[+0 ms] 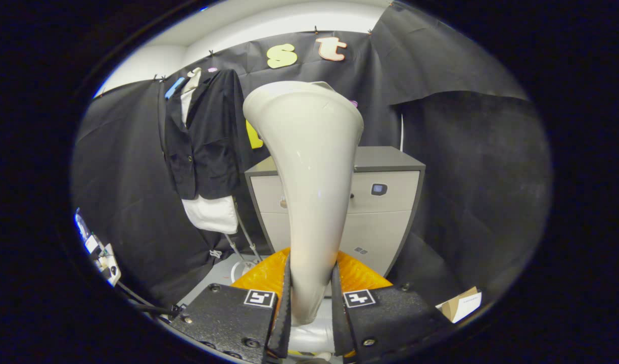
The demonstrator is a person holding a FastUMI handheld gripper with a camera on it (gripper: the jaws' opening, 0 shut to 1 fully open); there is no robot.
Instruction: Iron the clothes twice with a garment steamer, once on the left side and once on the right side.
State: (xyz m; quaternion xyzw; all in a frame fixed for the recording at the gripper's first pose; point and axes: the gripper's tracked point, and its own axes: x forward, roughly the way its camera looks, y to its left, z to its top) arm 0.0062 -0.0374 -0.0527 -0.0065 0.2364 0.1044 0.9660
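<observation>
While the fingers [312,303] are clamped on the narrow handle of the garment steamer [309,172], its long axis runs straight up and forward from the grip, head flaring at the top. The clothes, a dark jacket [205,136] over a white shirt [211,213], hang well to the left of the steamer head and beyond it (in front of the booth wall, beside the grey cabinet [375,202]). My read: the next move is a swing left and forward to bring the head to the fabric.

I see the steamer [309,167] as glossy, smooth plastic, clamped between my tool's [312,308] ribbed fingers. The jacket [208,136] looks like matt cloth, the cabinet [385,202] smooth and matt, the wall [471,167] dull cloth.
</observation>
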